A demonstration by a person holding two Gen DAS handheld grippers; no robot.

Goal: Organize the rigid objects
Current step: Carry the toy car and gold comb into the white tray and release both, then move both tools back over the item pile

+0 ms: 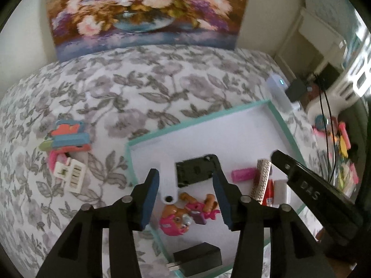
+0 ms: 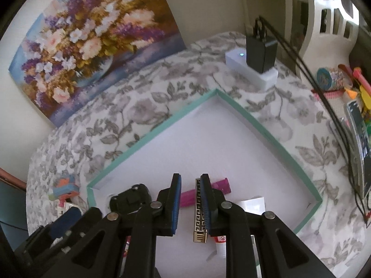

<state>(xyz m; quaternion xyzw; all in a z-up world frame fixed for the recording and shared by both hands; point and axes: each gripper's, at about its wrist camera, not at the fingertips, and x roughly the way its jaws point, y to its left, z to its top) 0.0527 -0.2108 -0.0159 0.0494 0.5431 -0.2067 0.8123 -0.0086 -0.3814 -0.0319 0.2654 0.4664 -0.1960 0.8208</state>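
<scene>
A: Left gripper (image 1: pixel 186 199) wide open, empty, over the tray (image 1: pixel 129 159); toy dog (image 1: pixel 185 215) just below it, white tube (image 1: pixel 168 180) by its left finger.

B: Right gripper (image 2: pixel 190 205)?

A: Part-open, nothing gripped; patterned lighter (image 2: pixel 199 210) beside its right finger. Prob sorting into tray. Leftover pile (image 1: pixel 67 139) far left on cloth.

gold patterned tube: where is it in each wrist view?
Left wrist: gold patterned tube stands right of centre inside the tray, beside the pink stick.
Right wrist: bottom centre, against the right tool's right finger.
Shared landmark: teal-rimmed tray.
</scene>
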